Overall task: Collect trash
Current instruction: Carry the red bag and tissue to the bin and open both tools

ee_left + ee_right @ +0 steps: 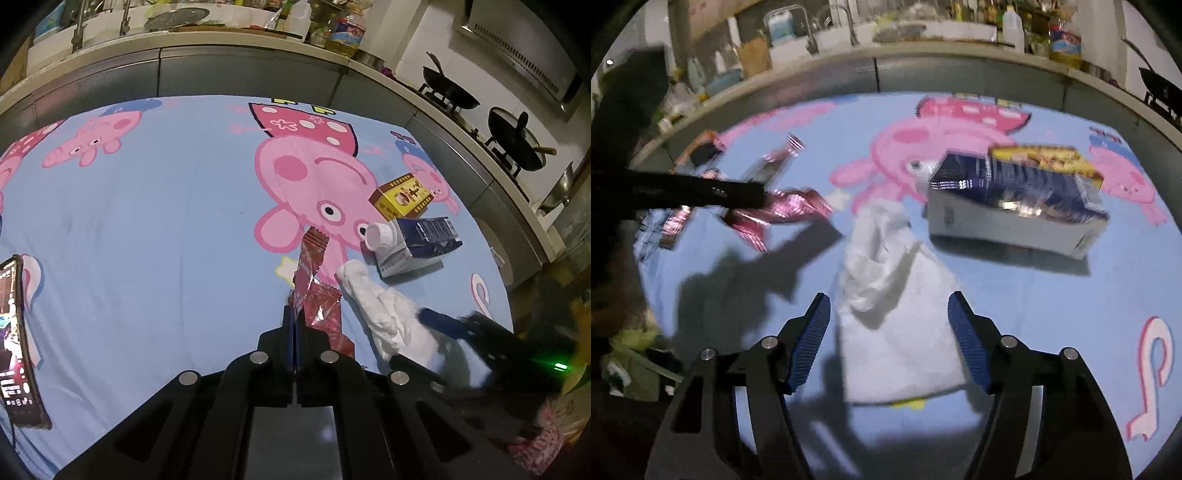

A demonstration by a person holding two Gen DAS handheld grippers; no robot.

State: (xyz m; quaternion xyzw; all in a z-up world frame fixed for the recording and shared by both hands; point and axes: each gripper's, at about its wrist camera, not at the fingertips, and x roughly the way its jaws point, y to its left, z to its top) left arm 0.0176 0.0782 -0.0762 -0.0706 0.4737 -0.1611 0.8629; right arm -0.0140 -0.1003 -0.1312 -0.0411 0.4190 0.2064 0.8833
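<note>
My left gripper is shut on a bunch of red foil wrappers that stick up above the blue cartoon tablecloth. The right wrist view shows the same wrappers at the tip of the left gripper. A crumpled white tissue lies on the cloth between the fingers of my right gripper, which stands open with its blue pads apart from the tissue. In the left wrist view the tissue reaches toward the blurred right gripper.
A blue and white carton with a white cap lies beyond the tissue, and a yellow box lies behind it. A phone rests at the cloth's left edge. Kitchen counter and woks stand behind. Greenish bagged clutter sits below the table's left edge.
</note>
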